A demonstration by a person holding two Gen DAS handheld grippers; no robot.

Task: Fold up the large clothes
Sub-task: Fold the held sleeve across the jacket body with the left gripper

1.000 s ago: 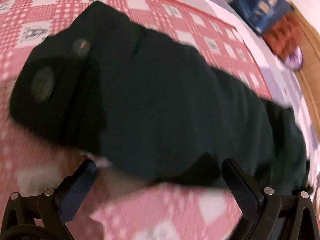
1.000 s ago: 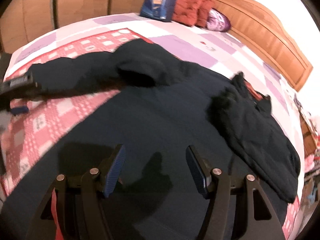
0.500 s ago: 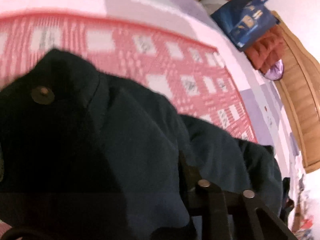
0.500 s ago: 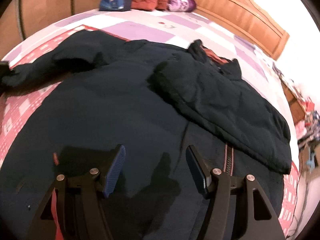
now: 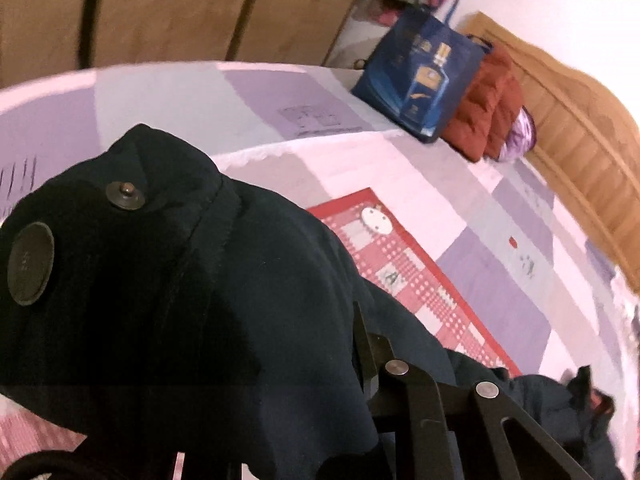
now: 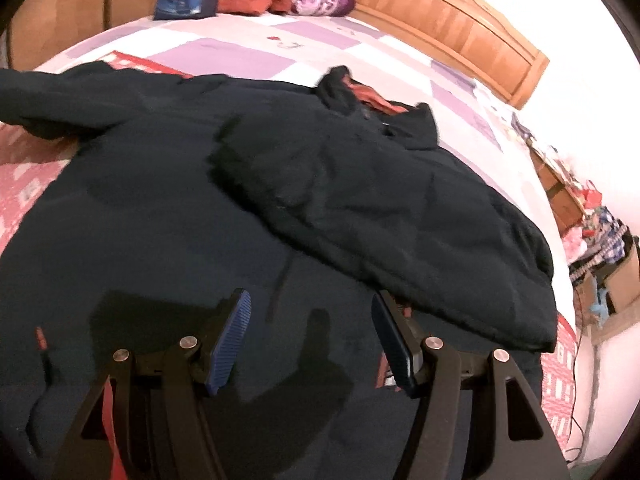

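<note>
A large dark navy jacket (image 6: 168, 216) lies spread on the bed, its right sleeve (image 6: 392, 216) folded across the body and the orange-lined collar (image 6: 372, 100) at the far end. My left gripper (image 5: 280, 420) is shut on the left sleeve cuff (image 5: 132, 264), which has a snap button and a round patch, and holds it lifted above the bed; the cloth hides the fingertips. My right gripper (image 6: 312, 336) is open and empty, hovering just above the jacket's lower body.
The bed has a lilac patchwork cover (image 5: 500, 264) and a red checked blanket (image 5: 404, 272). A blue bag (image 5: 424, 80), a folded red jacket (image 5: 488, 108) and a purple item stand by the wooden headboard (image 6: 440, 28). Wardrobe doors (image 5: 160, 12) stand behind. Clutter lies beside the bed (image 6: 600, 240).
My left gripper closed on the sleeve cuff and lifted it off the blanket, tilting upward. My right gripper moved right along the jacket body, staying open.
</note>
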